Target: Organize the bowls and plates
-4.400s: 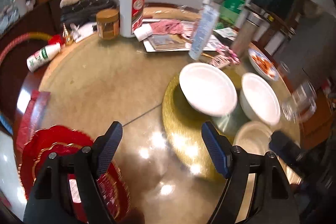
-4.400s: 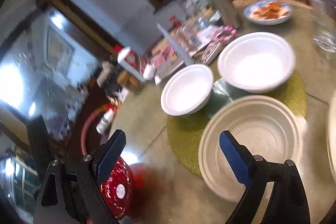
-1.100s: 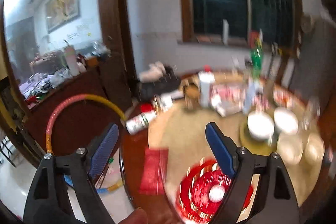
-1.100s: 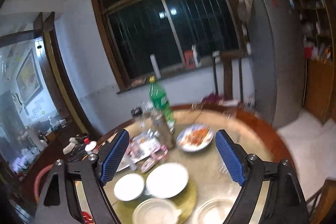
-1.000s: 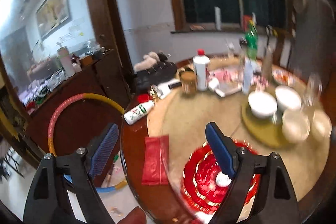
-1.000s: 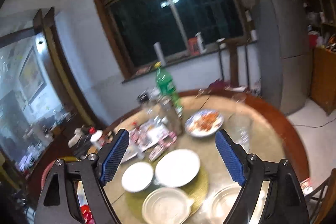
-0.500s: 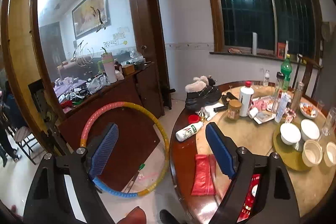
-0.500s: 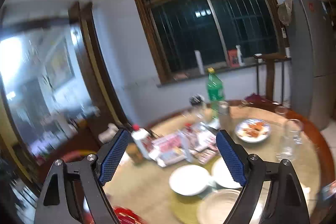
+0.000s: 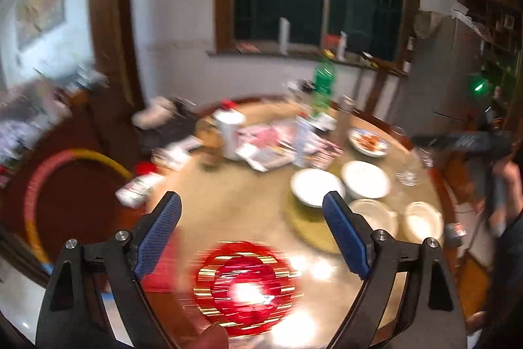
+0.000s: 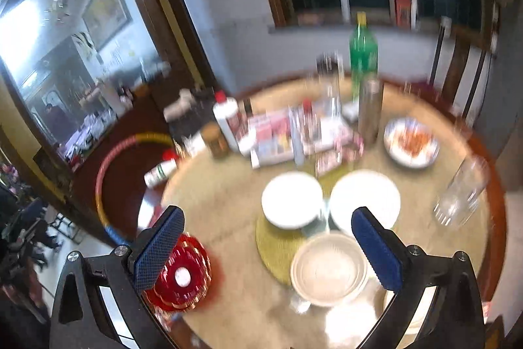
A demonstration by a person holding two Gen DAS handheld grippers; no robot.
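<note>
Two white bowls stand side by side on a gold mat (image 10: 278,247): the left bowl (image 10: 292,199) (image 9: 316,186) and the right bowl (image 10: 365,198) (image 9: 366,183). A clear plastic bowl (image 10: 328,269) (image 9: 376,216) sits in front of them, and another one (image 9: 422,217) lies to its right. A red and gold plate (image 9: 246,278) (image 10: 181,277) lies near the table's front edge. My left gripper (image 9: 251,234) is open and empty above the table. My right gripper (image 10: 266,251) is open and empty too, above the bowls.
Both views are blurred. The round table (image 10: 228,195) holds a white bottle (image 10: 226,116), a green bottle (image 10: 362,48), a steel flask (image 10: 370,110), a plate of food (image 10: 411,141), a glass (image 10: 462,190) and papers (image 10: 278,136). A hoop (image 9: 49,185) leans at left.
Both grippers have swung back down toward the table from a raised, far-off view. The bowls look larger and nearer now. Both grippers stay open and empty.
</note>
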